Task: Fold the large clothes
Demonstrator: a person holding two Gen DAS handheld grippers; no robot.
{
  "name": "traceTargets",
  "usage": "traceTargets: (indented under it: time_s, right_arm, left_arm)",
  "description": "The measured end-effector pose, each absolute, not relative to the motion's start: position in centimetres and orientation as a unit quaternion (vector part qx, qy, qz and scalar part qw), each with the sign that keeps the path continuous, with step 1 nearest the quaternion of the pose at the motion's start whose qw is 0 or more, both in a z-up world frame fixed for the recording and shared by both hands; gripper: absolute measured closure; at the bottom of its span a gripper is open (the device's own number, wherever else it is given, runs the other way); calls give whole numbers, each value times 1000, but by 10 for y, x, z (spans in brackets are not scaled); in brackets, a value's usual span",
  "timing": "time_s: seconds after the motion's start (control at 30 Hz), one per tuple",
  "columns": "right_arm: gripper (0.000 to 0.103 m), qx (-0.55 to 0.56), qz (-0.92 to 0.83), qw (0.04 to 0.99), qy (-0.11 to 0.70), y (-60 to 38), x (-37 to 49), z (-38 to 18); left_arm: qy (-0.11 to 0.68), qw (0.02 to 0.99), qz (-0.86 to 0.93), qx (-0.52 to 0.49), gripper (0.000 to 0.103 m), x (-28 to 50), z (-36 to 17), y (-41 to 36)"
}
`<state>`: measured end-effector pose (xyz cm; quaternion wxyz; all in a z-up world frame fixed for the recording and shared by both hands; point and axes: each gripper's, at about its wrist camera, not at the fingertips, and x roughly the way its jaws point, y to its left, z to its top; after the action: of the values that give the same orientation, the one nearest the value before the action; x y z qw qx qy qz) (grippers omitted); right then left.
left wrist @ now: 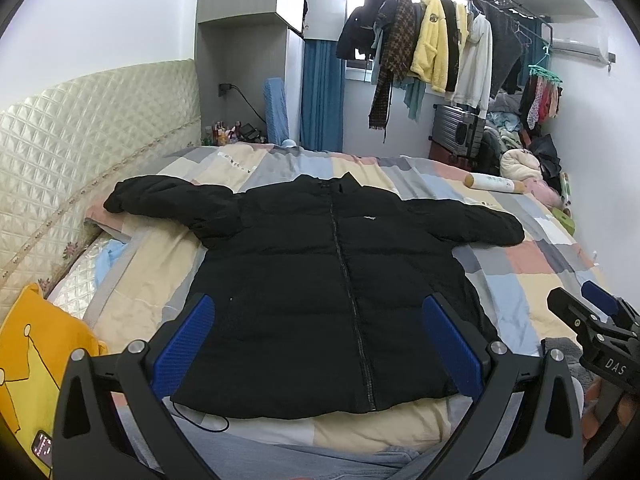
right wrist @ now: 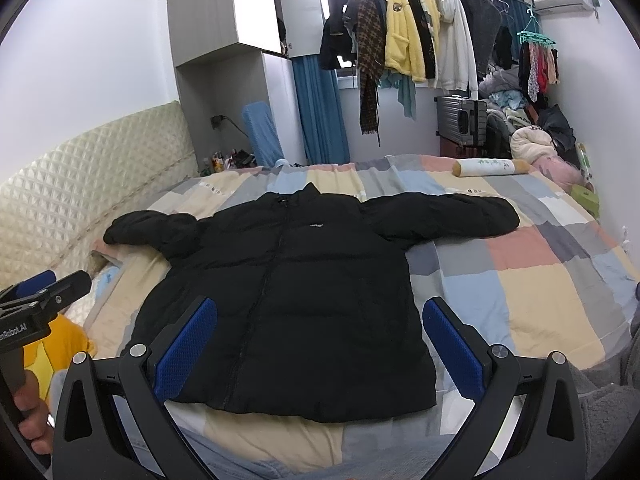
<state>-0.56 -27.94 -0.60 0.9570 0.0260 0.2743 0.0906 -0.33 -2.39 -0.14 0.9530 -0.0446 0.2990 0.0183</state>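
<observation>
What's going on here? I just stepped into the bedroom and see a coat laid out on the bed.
A person holds a two-finger gripper in each hand over a black puffer jacket that lies flat, zipped, front up, on the patchwork bedspread, both sleeves spread out to the sides. The left gripper and right gripper are both open, hovering near the hem and gripping nothing. No fold has been made yet.
</observation>
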Motion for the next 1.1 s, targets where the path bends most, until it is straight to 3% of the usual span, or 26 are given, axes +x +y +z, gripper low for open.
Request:
traceTargets:
  time_s: [0.67,1.1]
  right_arm:
    - [0,36,78,964,253,-287,44,7]
    - [0,31,58,959,275,-287,113,-33]
  left_arm:
    - [278,960,19,-38,0,45,19,-3]
    - [302,952,-4,-42,0,125,-33,38]
